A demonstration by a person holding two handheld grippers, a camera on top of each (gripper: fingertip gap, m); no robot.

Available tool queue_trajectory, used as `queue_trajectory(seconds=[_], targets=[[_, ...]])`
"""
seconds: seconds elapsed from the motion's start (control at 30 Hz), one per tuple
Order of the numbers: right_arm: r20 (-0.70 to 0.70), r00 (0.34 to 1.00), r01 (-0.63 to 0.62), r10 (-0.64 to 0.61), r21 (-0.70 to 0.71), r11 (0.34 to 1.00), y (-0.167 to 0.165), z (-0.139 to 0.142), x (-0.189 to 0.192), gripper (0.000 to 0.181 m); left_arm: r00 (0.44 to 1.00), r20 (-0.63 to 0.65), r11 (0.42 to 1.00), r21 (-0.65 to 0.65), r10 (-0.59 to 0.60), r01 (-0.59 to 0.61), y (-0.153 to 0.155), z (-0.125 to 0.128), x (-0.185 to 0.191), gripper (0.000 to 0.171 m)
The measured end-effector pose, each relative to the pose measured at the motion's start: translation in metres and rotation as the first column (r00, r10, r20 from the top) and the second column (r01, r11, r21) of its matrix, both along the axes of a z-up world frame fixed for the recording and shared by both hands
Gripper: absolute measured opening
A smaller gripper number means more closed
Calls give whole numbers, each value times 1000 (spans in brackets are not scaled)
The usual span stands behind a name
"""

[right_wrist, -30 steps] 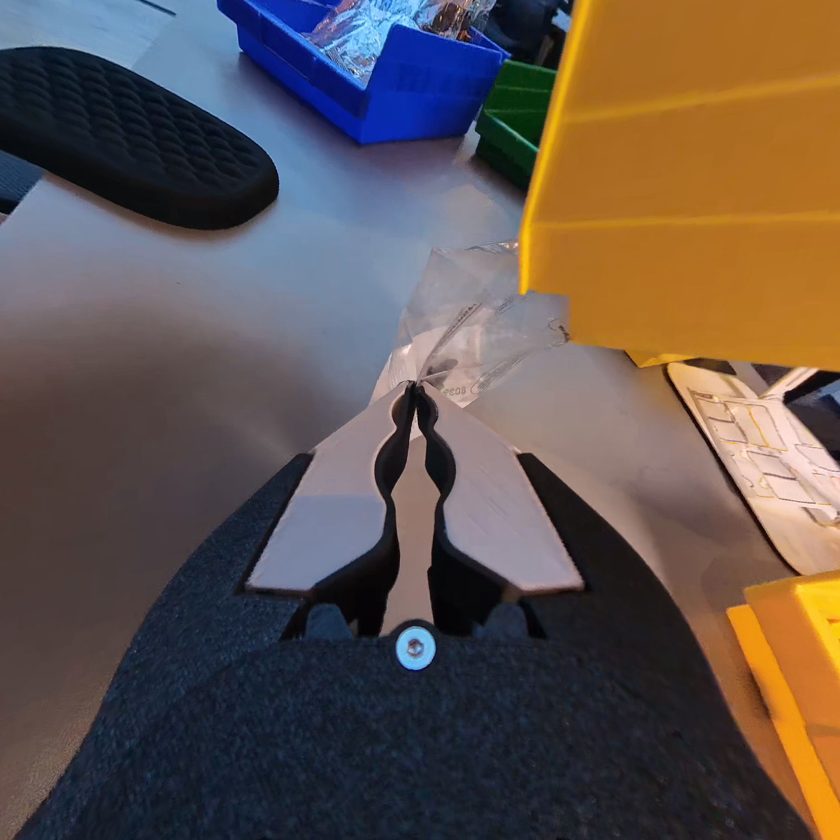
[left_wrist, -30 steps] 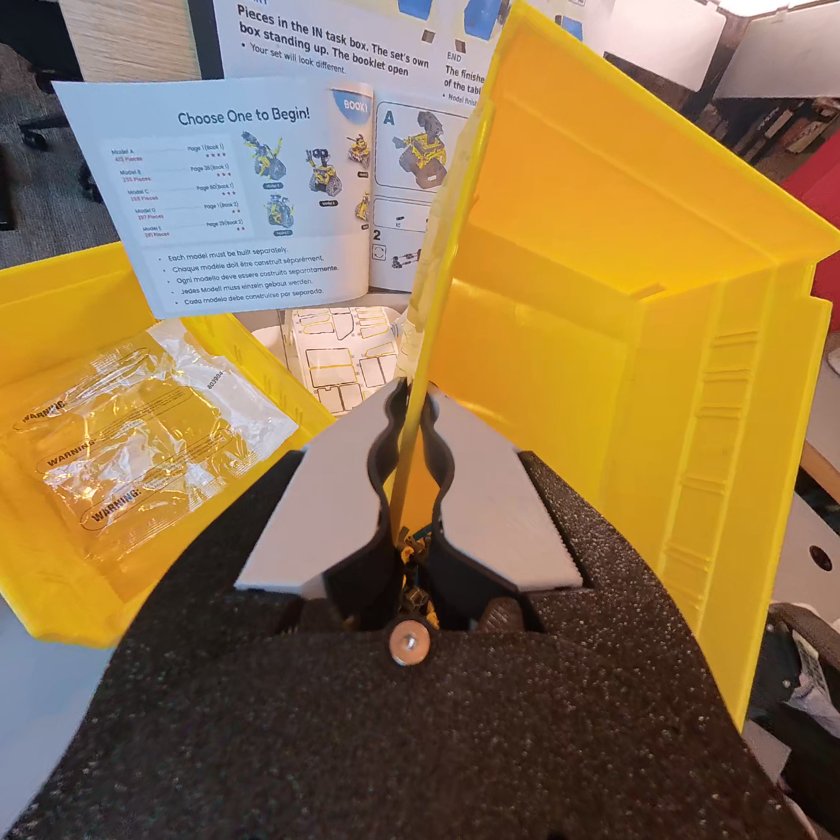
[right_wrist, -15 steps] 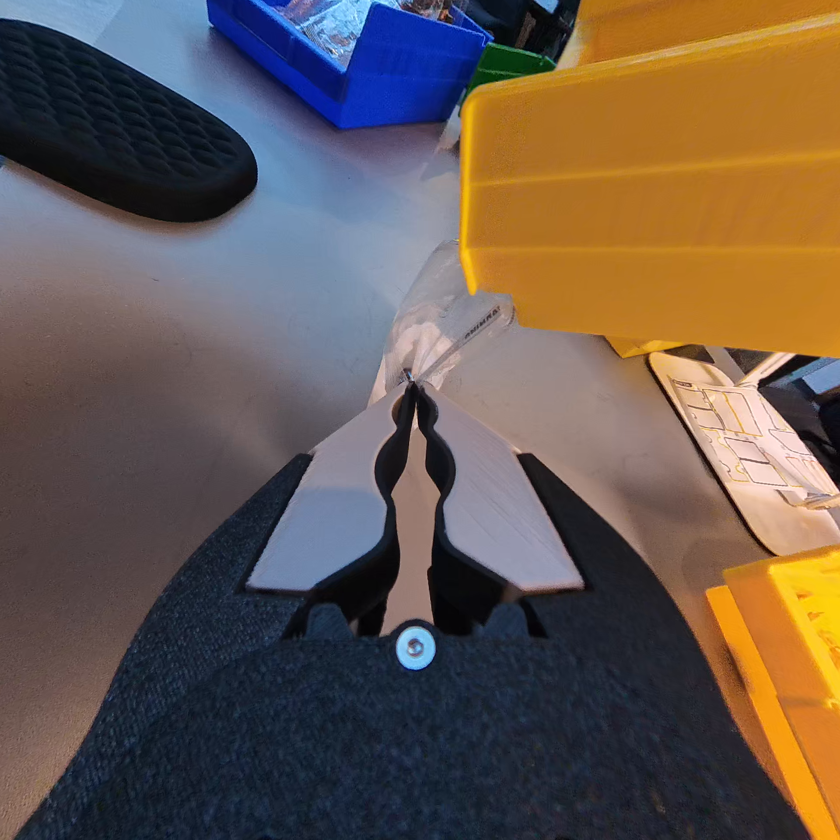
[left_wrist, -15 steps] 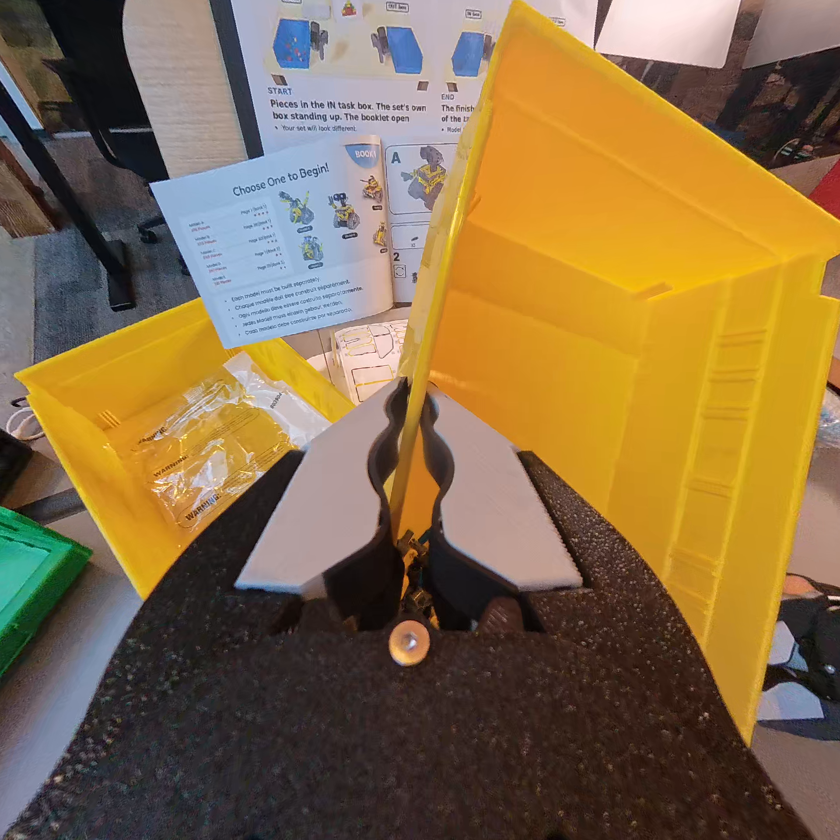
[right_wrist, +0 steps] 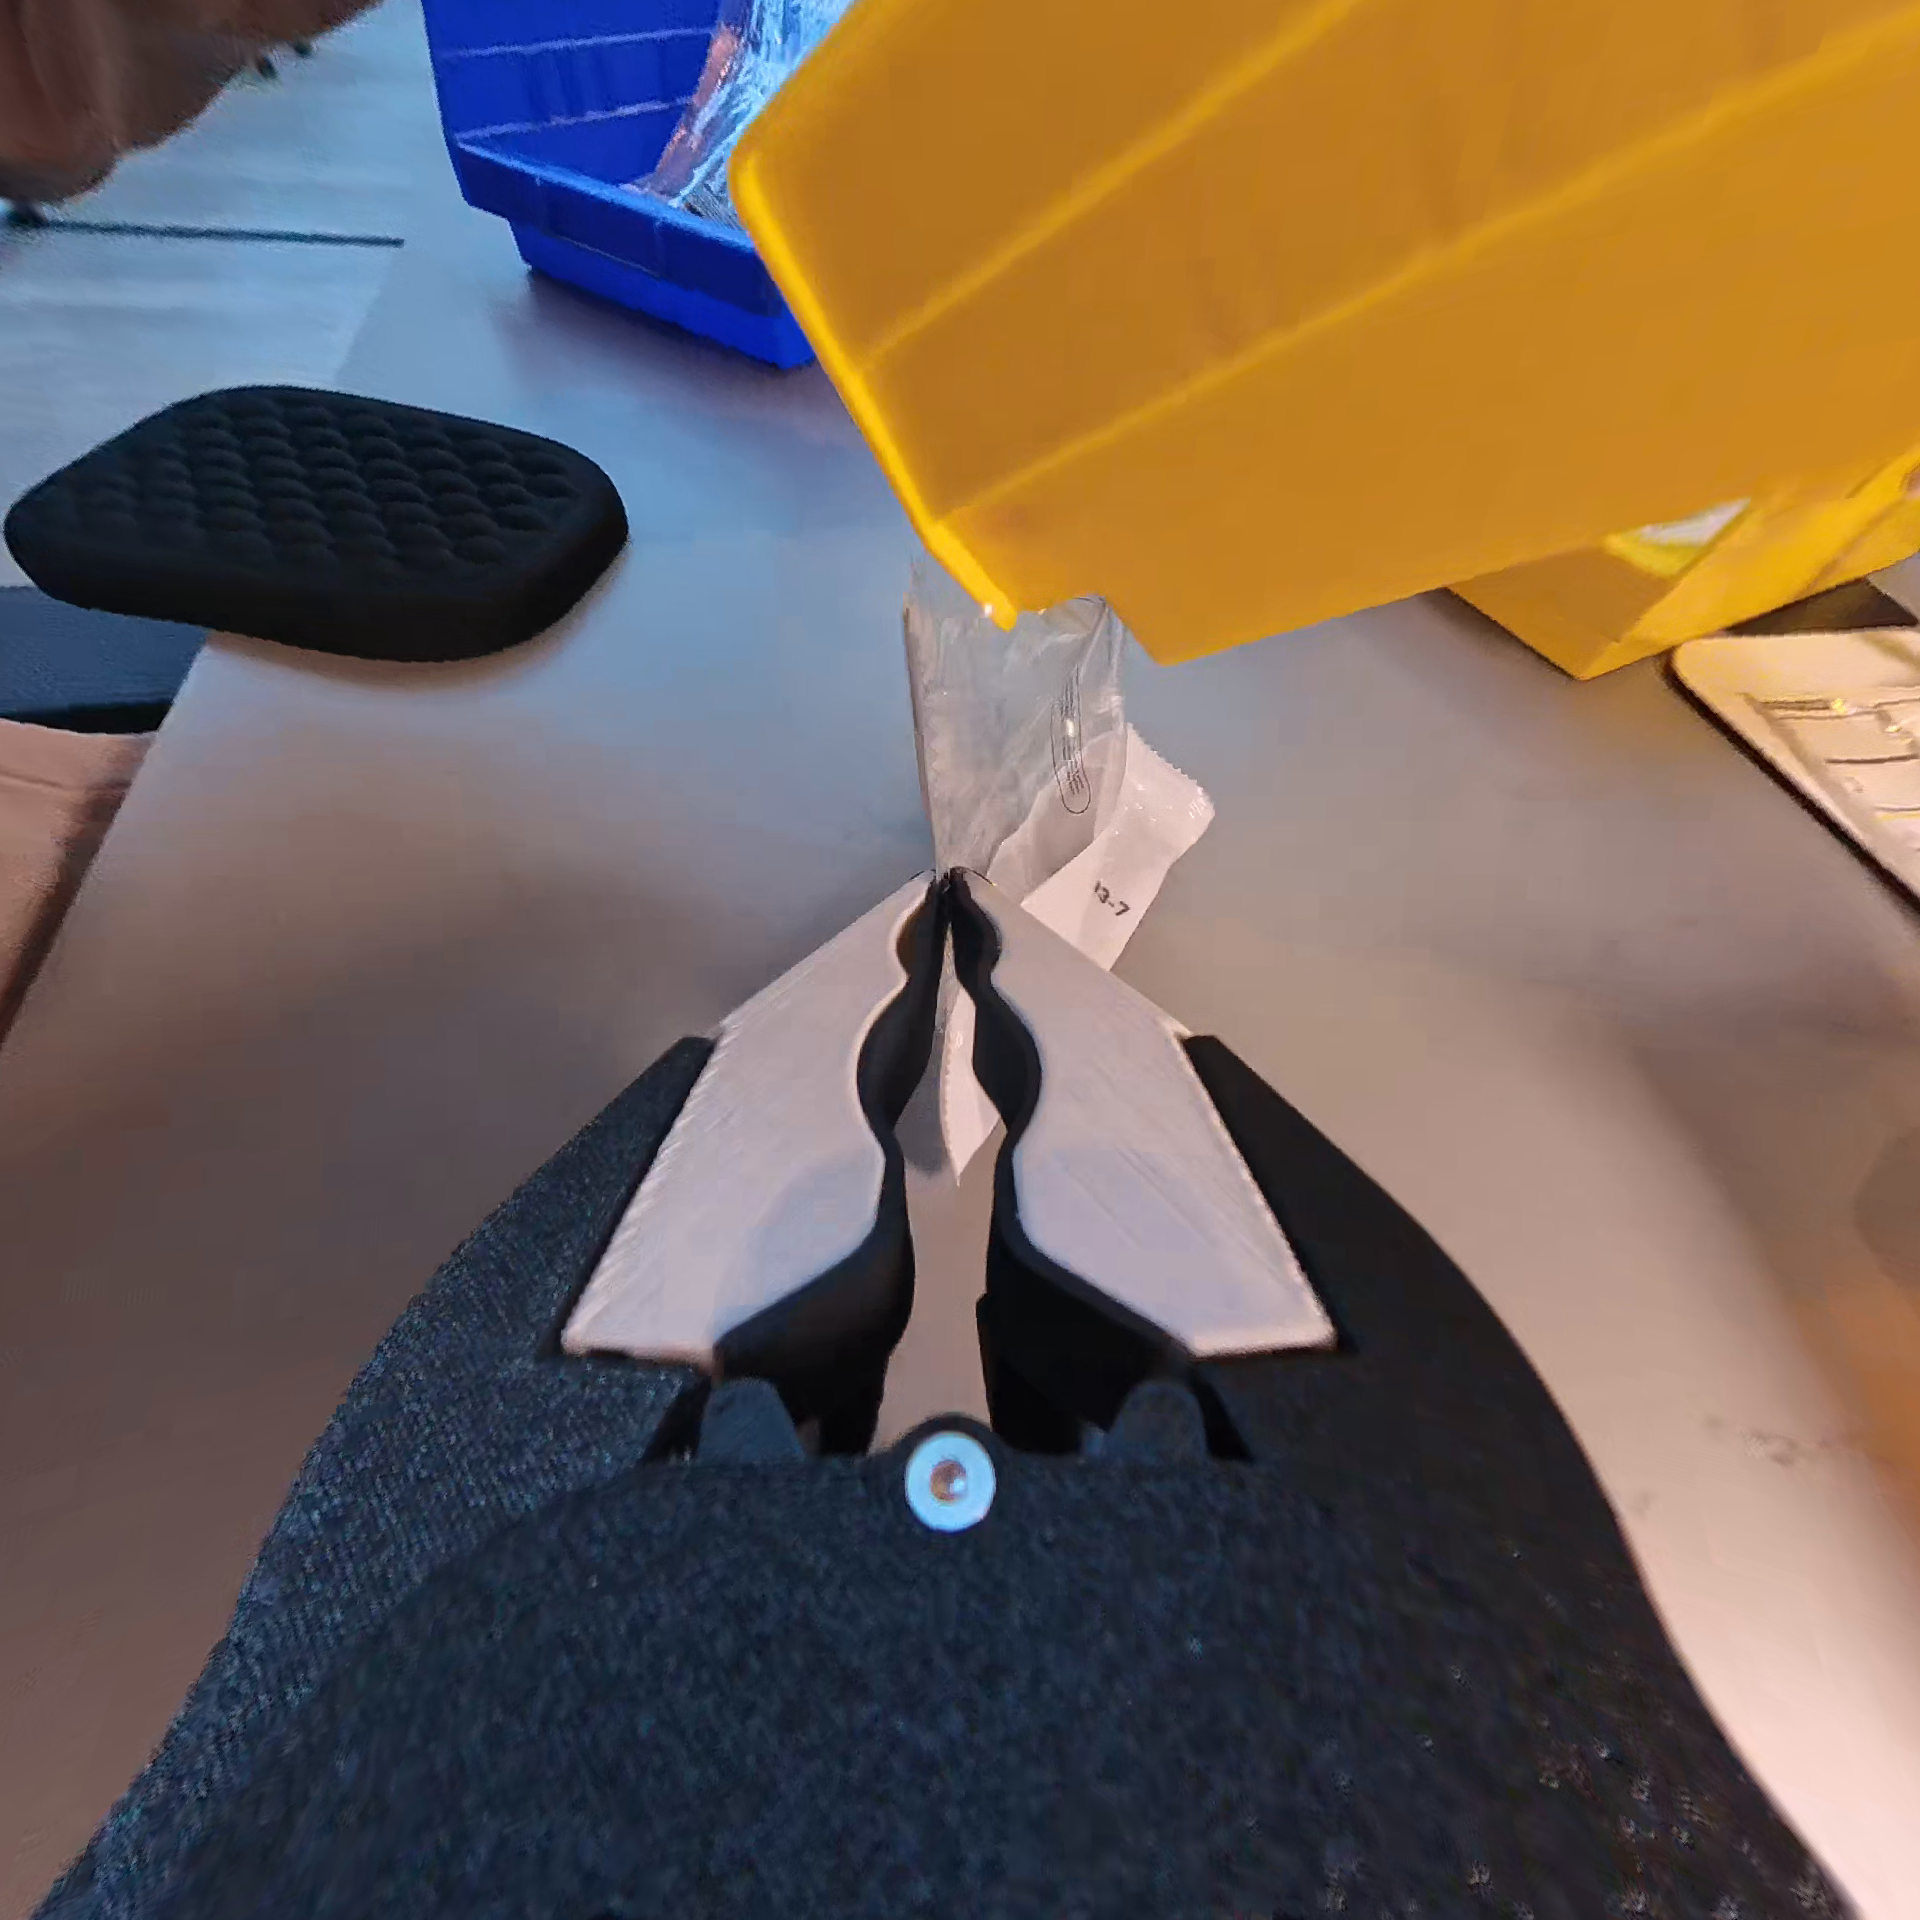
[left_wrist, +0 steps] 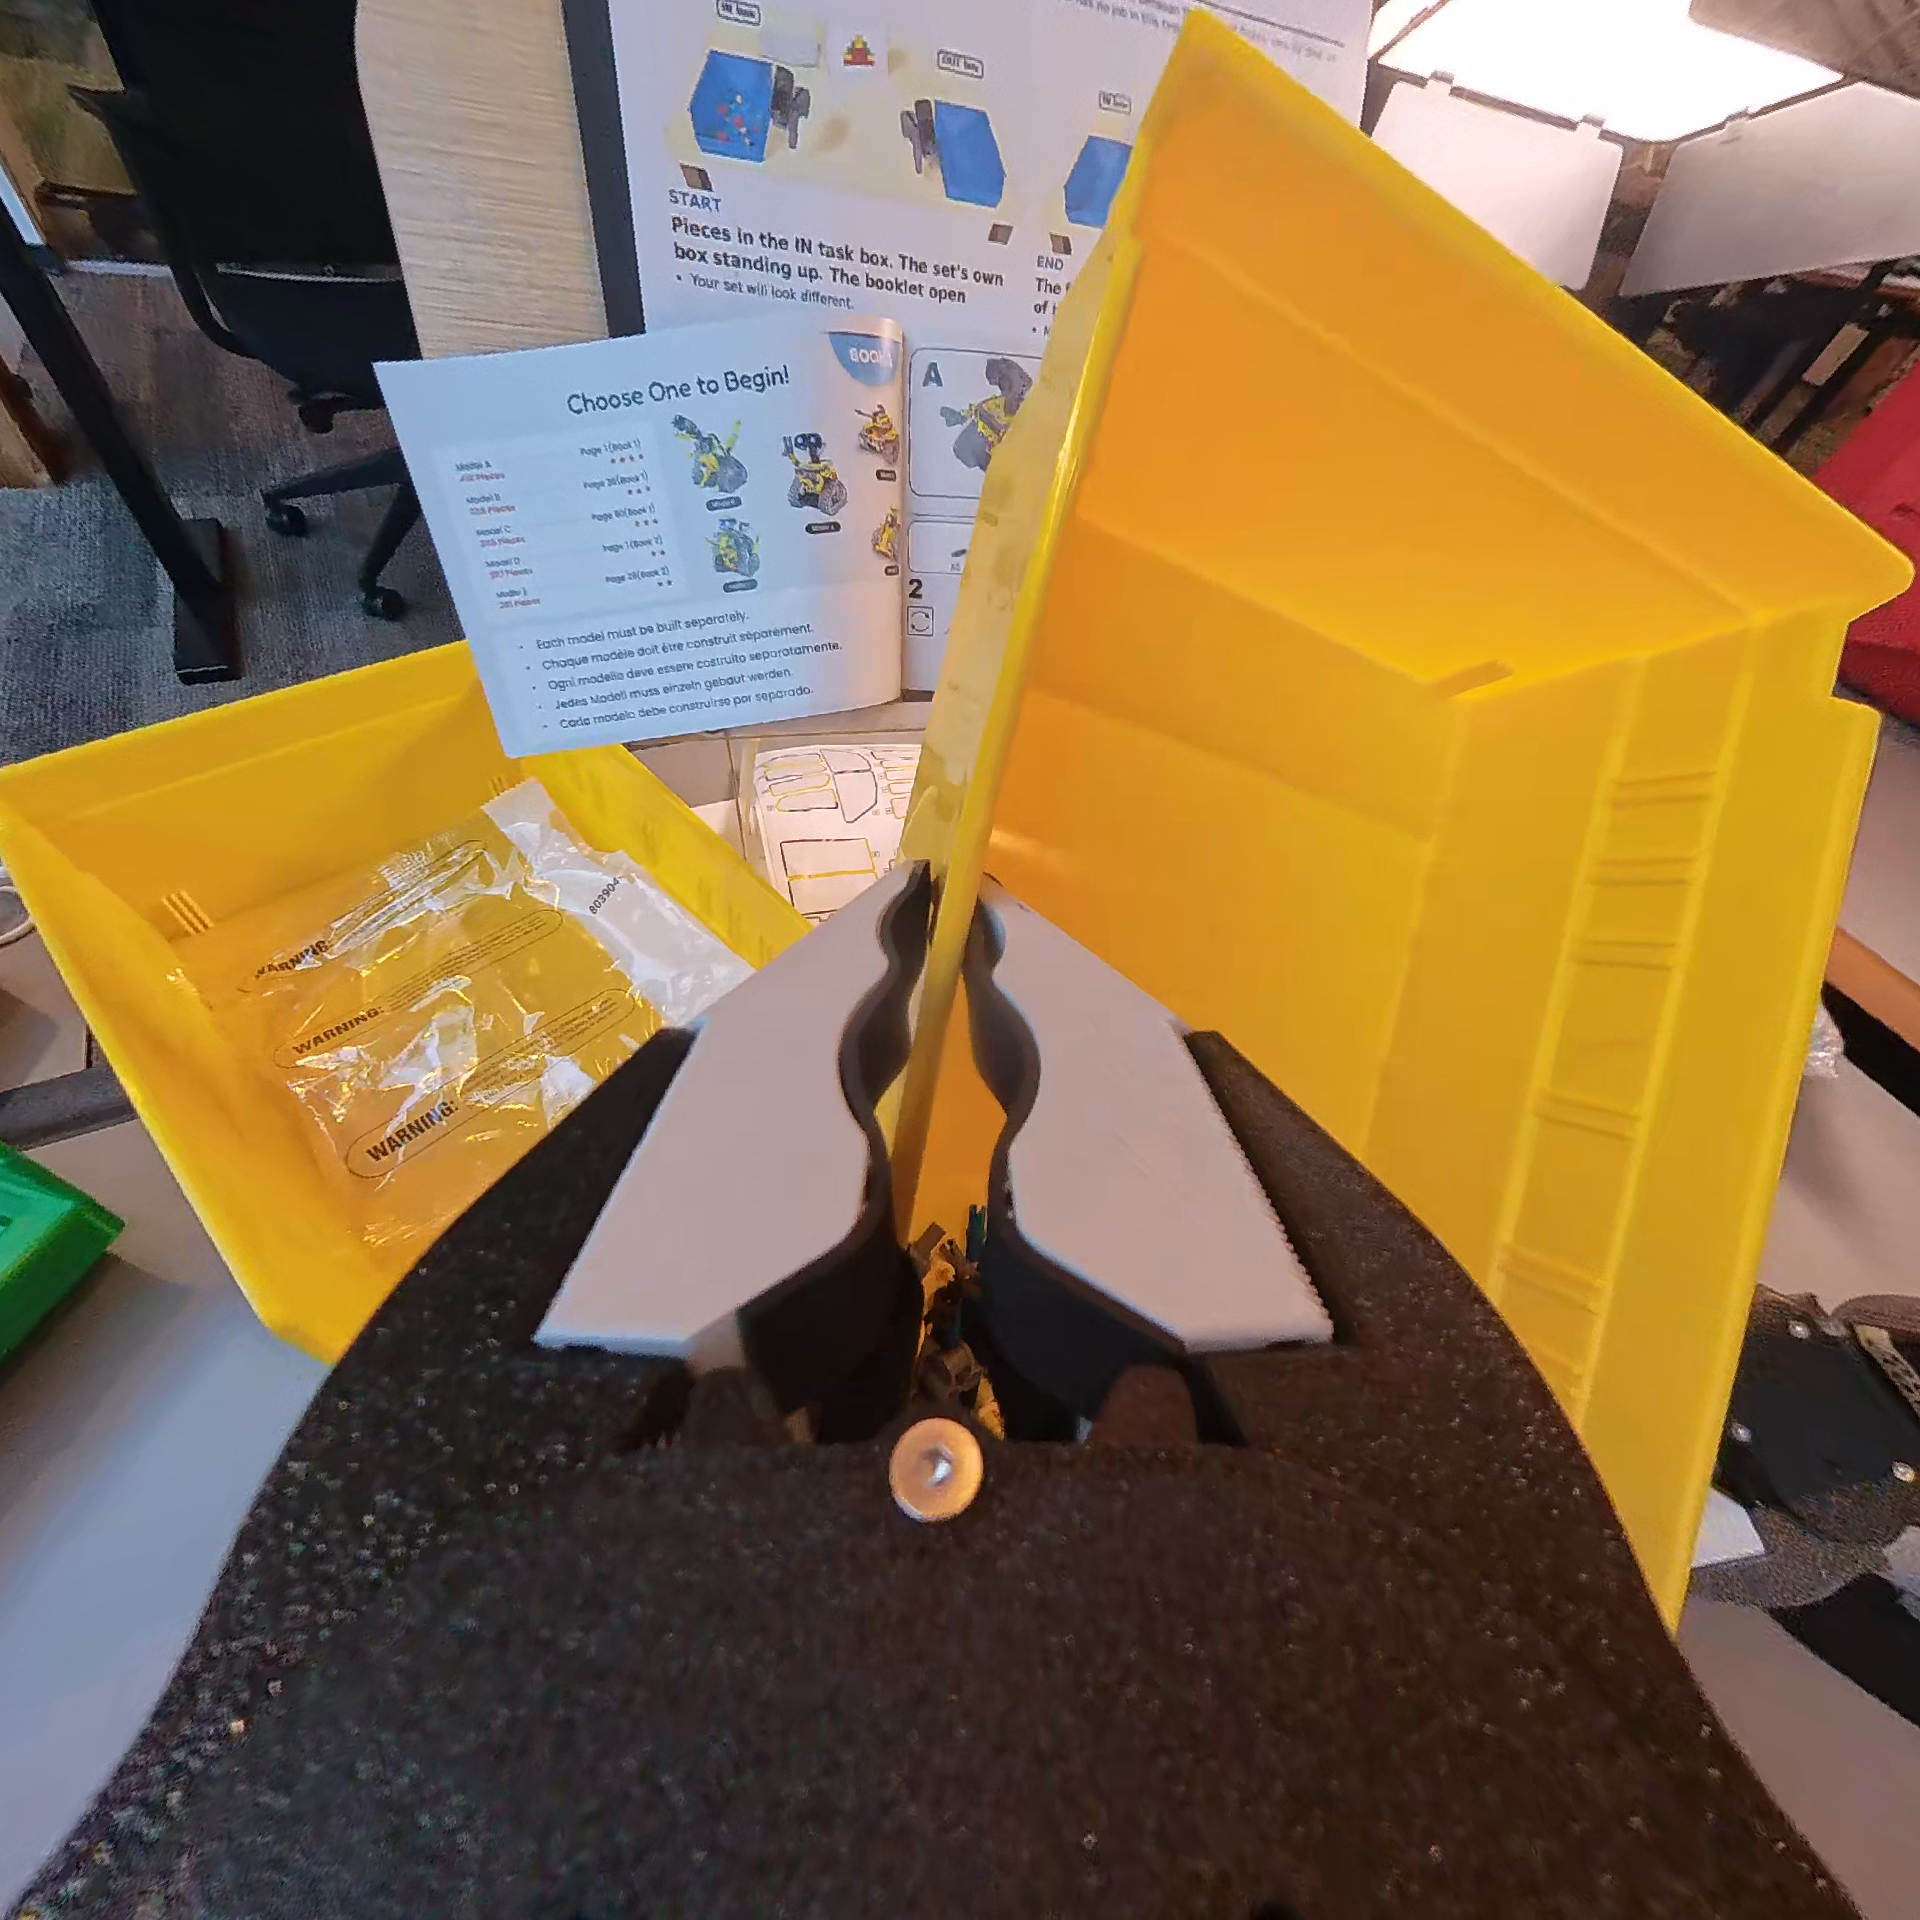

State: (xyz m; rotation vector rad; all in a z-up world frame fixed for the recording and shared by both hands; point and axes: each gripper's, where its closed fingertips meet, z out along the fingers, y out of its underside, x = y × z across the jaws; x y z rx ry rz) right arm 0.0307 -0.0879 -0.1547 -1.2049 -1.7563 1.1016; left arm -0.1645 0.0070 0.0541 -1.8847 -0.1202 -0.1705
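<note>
My left gripper (left_wrist: 940, 883) is shut on the side wall of a yellow bin (left_wrist: 1351, 727) and holds it lifted and tipped on its side, its open inside facing me. The same bin shows from outside in the right wrist view (right_wrist: 1351, 312), raised above the table. My right gripper (right_wrist: 943, 881) is shut on a clear plastic bag (right_wrist: 1023, 748) that hangs just below the bin's lower corner, above the grey table (right_wrist: 520, 935).
A second yellow bin (left_wrist: 260, 831) at left holds clear bags (left_wrist: 436, 997). An open booklet (left_wrist: 675, 540) stands behind it, a sticker sheet (left_wrist: 831, 821) lies beside it. A blue bin (right_wrist: 613, 187), a black pad (right_wrist: 322, 520) and a green tray (left_wrist: 42, 1247) are on the table. The grippers' ends are close to 30 centimetres from one another.
The left gripper has drawn back with the tipped bin, so the other bin looks farther. The right gripper has lifted and turned the clear bag; the bin has swung over it.
</note>
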Motion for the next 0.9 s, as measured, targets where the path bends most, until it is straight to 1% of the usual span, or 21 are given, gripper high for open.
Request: queue_trajectory(seconds=[0.1, 0.17, 0.23, 0.4, 0.47, 0.53, 0.57, 0.6, 0.67, 0.73, 0.77, 0.83, 0.9], targets=[[4, 1000, -5, 6, -161, 987, -1, 7, 1, 0, 999, 47, 1000, 24, 2, -3, 2, 1, -4, 2], [25, 1000, 17, -11, -284, 959, 3, 8, 2, 0, 997, 76, 999, 41, -1, -3, 4, 1, -4, 2], [46, 998, 51, -36, -385, 921, 11, 8, 3, 0, 997, 76, 999, 54, 6, -11, 5, 0, -6, 2], [85, 993, 117, -84, -536, 836, 27, 6, 5, 0, 999, 45, 998, 57, 25, -28, 11, -1, -9, 2], [117, 989, 142, -90, -596, 790, 30, 2, 5, 0, 999, 42, 998, 47, 26, -28, 14, -3, -9, 2], [131, 987, 157, -91, -680, 716, 33, 2, 6, 0, 999, 39, 999, 45, 26, -28, 17, -4, -10, 2], [137, 986, 164, -95, -708, 687, 35, 1, 6, 0, 999, 44, 999, 48, 23, -25, 18, -3, -10, 2], [141, 985, 169, -97, -721, 672, 37, 1, 7, 0, 998, 52, 998, 53, 17, -20, 19, -2, -10, 2], [143, 986, 165, -88, -733, 660, 37, 1, 7, 0, 998, 64, 998, 66, 9, -13, 21, -1, -9, 2], [144, 986, 161, -79, -756, 634, 35, 2, 7, 0, 997, 79, 996, 90, -15, 8, 22, 0, -7, 2], [143, 987, 156, -71, -777, 610, 35, 2, 7, 0, 995, 94, 994, 105, -32, 22, 22, 1, -5, 3], [129, 990, 140, -59, -831, 538, 36, 5, 8, 0, 993, 104, 993, 113, -48, 36, 22, -1, -5, 2], [131, 990, 142, -57, -840, 523, 38, 4, 8, 0, 992, 105, 991, 127, -65, 52, 22, -2, -4, 2]])
